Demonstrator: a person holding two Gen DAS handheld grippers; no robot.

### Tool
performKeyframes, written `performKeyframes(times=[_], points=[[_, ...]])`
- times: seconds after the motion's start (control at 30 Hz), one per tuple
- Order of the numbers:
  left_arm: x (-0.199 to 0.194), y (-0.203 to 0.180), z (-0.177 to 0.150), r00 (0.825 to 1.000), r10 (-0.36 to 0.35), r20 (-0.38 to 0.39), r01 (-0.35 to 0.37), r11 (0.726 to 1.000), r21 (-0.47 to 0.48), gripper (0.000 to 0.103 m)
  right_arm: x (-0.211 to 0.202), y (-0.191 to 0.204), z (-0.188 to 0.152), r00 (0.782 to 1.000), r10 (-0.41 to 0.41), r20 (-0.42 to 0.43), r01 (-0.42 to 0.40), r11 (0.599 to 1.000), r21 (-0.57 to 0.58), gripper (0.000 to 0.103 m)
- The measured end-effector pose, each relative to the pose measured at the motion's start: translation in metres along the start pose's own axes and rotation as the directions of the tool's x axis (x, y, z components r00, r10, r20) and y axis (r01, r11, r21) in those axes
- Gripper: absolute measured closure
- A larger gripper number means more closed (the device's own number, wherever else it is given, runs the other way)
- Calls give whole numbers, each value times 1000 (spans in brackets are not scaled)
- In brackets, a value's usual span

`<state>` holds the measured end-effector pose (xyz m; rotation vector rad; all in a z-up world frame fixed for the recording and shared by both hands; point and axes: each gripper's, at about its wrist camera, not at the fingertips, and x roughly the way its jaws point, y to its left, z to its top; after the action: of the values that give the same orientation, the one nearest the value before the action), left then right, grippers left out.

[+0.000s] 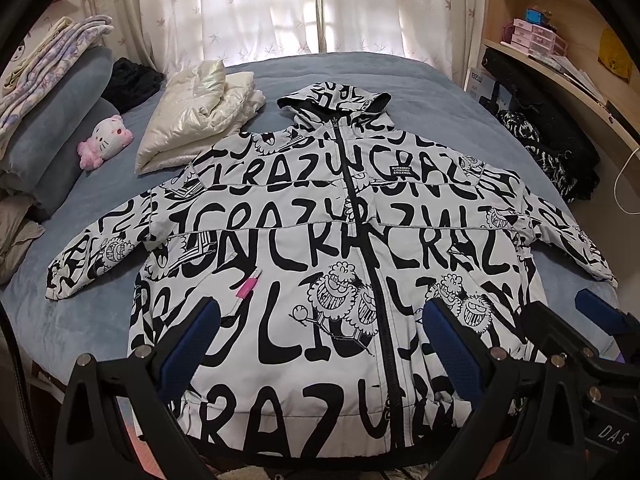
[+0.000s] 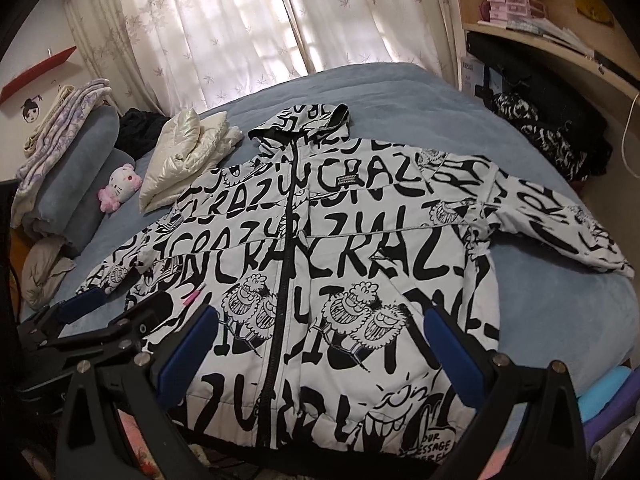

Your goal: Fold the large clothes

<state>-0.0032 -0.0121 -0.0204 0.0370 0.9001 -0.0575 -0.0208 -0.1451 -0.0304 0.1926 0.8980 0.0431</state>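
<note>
A large white hooded jacket with black lettering lies flat and zipped, front up, on the blue bed, sleeves spread to both sides, hood at the far end. It also shows in the right wrist view. My left gripper is open and empty, hovering above the jacket's hem, left of the zip. My right gripper is open and empty above the hem, right of the zip. It appears in the left wrist view at the right, and the left gripper appears in the right wrist view at the left.
A folded cream puffer jacket lies by the left shoulder. A pink plush cat, blue pillows and folded blankets are at the left. Dark clothes and wooden shelves are at the right. Curtains hang behind.
</note>
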Motion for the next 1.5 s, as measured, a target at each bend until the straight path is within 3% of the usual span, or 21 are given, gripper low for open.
performKeyframes(times=[0.13,0.37,0.57,0.67,0.77,0.87,0.97,1.13,1.27,1.37,1.43,1.5], points=[[1,-6,8,1000,-7,-1,7,1000,18,3,1,-1,0,999,33,-1,-33,999,13,5],[6,-28,35,998,-53,20,52,996,78,3,-5,-5,10,999,22,27,-23,999,23,5],[0,-51,71,985,-133,109,123,988,96,3,-18,-23,25,989,-107,103,104,994,34,5],[3,-59,96,980,-177,90,172,983,58,3,-31,-33,34,974,-184,132,176,982,74,5],[3,-69,118,972,-196,128,193,981,31,3,-47,-48,43,953,-261,153,244,962,126,5],[6,-81,139,957,-227,181,225,974,35,3,-68,-68,48,919,-347,189,320,934,159,7],[12,-95,156,949,-257,182,258,966,20,3,-84,-86,52,887,-412,209,379,907,182,13],[33,-127,179,950,-269,157,272,962,3,3,-92,-114,53,866,-467,177,407,865,293,18],[57,-155,183,953,-260,153,262,965,9,3,-86,-146,30,868,-480,129,393,822,412,18],[85,-177,177,961,-251,119,250,968,26,3,-79,-169,5,887,-459,54,367,770,522,18],[104,-189,170,964,-254,84,252,967,38,3,-70,-162,-32,905,-425,-8,343,719,604,18],[122,-198,162,966,-253,53,251,967,44,3,-49,-192,-36,923,-381,-54,315,666,676,18]])
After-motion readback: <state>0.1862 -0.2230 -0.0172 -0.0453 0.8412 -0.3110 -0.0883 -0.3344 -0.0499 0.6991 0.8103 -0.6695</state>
